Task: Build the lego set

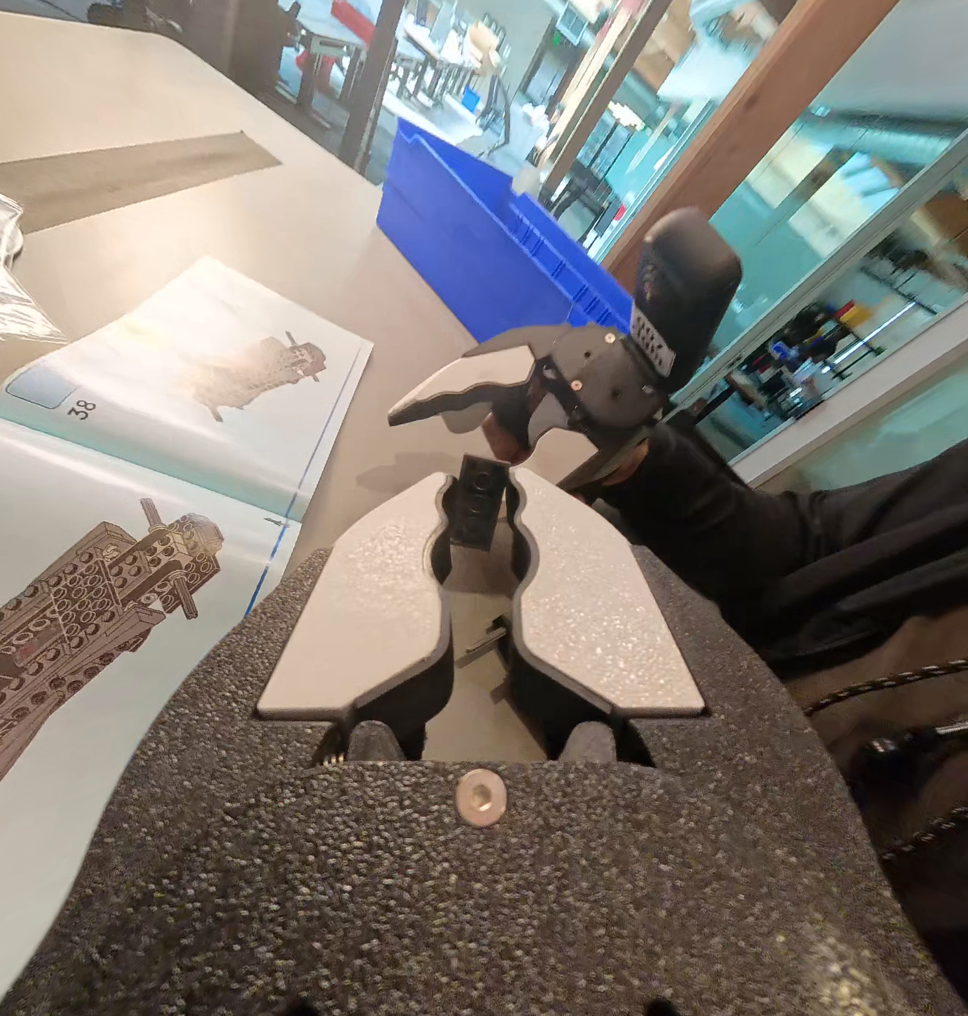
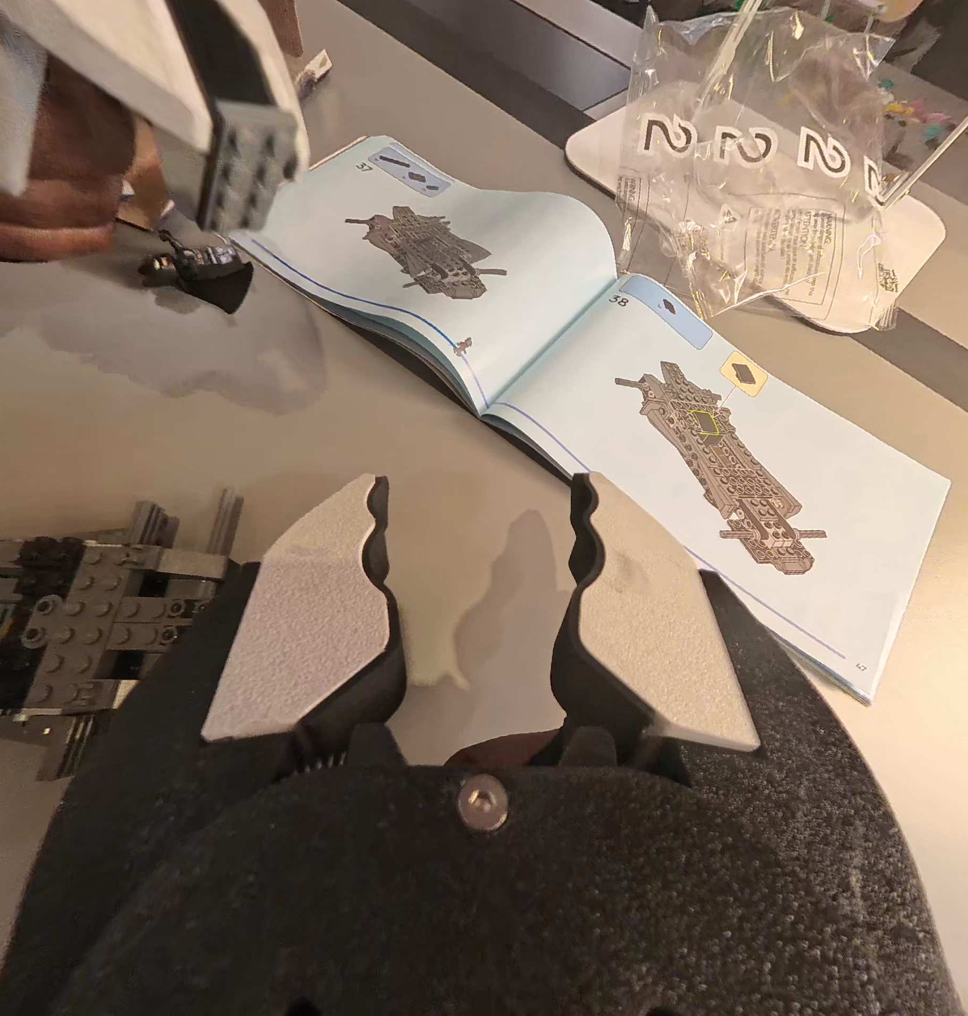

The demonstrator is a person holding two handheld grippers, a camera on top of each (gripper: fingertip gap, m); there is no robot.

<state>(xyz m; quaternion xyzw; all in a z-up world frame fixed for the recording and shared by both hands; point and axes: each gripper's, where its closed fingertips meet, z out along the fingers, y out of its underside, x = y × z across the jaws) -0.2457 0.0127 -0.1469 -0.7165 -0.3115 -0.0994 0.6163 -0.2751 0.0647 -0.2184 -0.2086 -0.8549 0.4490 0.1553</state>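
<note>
Left fingers (image 1: 394,555) pinch a small black studded plate (image 1: 479,508) above the counter (image 1: 207,220). Right fingers (image 2: 328,577) are spread with nothing between them, hovering between the grey brick model (image 2: 80,621) and the open instruction booklet (image 2: 553,308).

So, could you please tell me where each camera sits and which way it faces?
Left wrist view: on the left gripper, facing its fingers clamping a black brick; beyond, the right gripper and a dark sleeve.
Right wrist view: on the right gripper, open, facing down at the grey table.
Shared: the open instruction booklet, the plastic bag.
</note>
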